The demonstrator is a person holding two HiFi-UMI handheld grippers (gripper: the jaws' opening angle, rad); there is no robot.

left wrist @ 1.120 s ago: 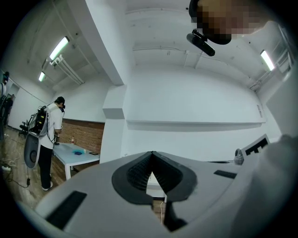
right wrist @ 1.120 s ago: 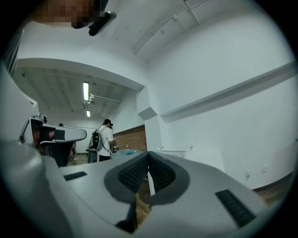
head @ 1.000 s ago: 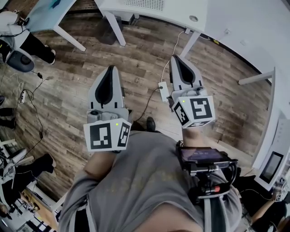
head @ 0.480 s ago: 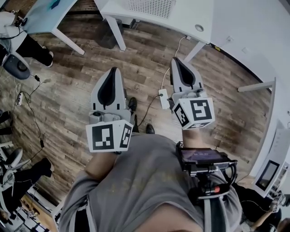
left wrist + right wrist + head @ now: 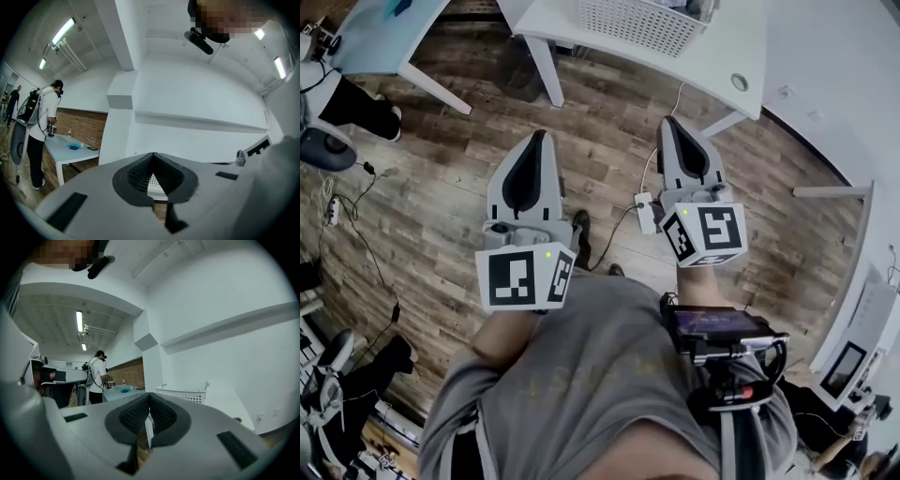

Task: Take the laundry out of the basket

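A white perforated laundry basket [image 5: 637, 21] stands on a white table [image 5: 727, 52] at the top edge of the head view; its contents are cut off there. In the right gripper view the basket [image 5: 185, 392] shows ahead to the right, and no laundry shows above its rim. My left gripper [image 5: 540, 136] and right gripper [image 5: 667, 122] are held side by side over the wooden floor, short of the table. Both point toward it. The left gripper [image 5: 152, 155] and the right gripper [image 5: 149, 396] are shut with nothing between the pads.
A power strip [image 5: 645, 212] with cables lies on the floor between the grippers. A light blue table [image 5: 370, 28] stands at the far left with a person [image 5: 342, 89] beside it. The white table's legs [image 5: 542, 67] come down ahead.
The table has slid further into the head view and the basket has come into sight at the top. Both grippers stay shut and keep their side-by-side pose.
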